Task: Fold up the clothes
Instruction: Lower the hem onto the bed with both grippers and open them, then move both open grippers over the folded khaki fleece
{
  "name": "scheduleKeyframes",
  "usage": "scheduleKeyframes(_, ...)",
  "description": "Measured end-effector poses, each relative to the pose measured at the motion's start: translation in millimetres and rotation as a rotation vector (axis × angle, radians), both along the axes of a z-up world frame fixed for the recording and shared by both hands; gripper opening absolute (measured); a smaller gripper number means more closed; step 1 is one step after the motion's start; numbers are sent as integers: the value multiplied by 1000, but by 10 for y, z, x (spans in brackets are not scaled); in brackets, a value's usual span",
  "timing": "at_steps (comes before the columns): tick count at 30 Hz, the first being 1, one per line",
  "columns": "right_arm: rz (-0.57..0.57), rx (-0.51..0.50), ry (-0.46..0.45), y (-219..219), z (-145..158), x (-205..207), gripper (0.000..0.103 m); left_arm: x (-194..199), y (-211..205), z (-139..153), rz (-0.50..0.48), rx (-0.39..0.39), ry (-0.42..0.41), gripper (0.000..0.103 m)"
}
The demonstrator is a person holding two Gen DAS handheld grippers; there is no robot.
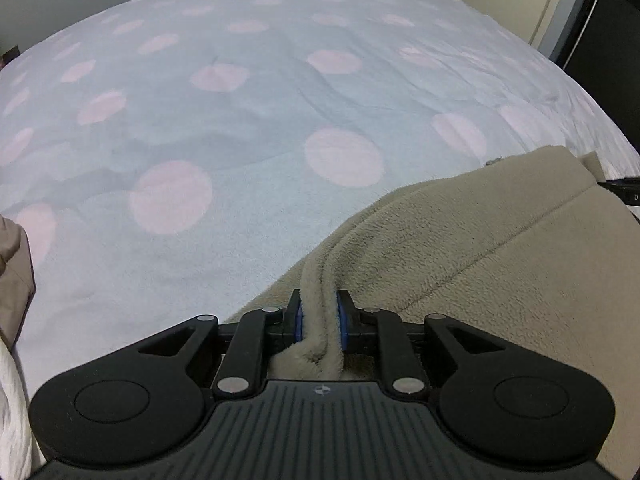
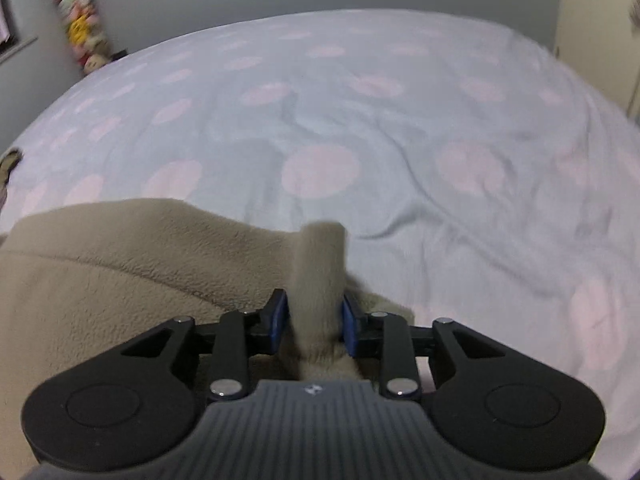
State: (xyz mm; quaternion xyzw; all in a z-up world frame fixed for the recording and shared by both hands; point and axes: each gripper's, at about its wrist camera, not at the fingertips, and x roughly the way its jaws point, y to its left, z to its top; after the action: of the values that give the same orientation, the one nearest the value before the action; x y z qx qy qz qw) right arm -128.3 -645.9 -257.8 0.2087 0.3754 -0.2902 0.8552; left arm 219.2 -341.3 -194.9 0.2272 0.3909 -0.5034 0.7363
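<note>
Fleece [image 1: 500, 264], beige and thick, hangs stretched between both tools above the bed [image 1: 240, 128], whose pale blue cover carries pink dots. Left gripper [image 1: 319, 316] has its blue pads pressed onto a rolled hem at the garment's left end, and the cloth runs off to the right from it, a seam crossing the panel toward the far right. Right gripper [image 2: 315, 318] pinches a bunched fold at the other end, and the cloth spreads away to its left. So the held edge has its long axis running left to right between the two tools, each about equally near its own end, with open bed lying far of that edge. Judging from this, any fold turns on keeping that edge taut and level; whether it gets laid out or doubled over cannot be settled. No brand, label or readable writing shows; only a small emblem sits on each tool's body.
</note>
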Motion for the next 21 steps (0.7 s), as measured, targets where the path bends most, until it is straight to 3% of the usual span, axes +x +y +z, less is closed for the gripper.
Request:
scheduleKeyframes(5, -65, -9, -15, 79, 153, -77, 32, 88, 3, -79, 28, -20, 33, 27)
scheduleKeyframes(10, -206, -91, -37, 252, 469, -426, 40, -85, 407, 381, 108, -162, -68, 48)
scheduleKeyframes(12, -240, -67, -81, 349, 577, -638, 40, -198, 564, 533, 127, -197, -90, 48)
scheduleKeyframes(15, -269, -26, -152, 559, 725, -927, 41, -417, 798, 677, 165, -236, -54, 48)
scheduleKeyframes(21, -164, -62, -209, 1306, 800, -945, 48, -1115, 1086, 722, 158, -310, 19, 48)
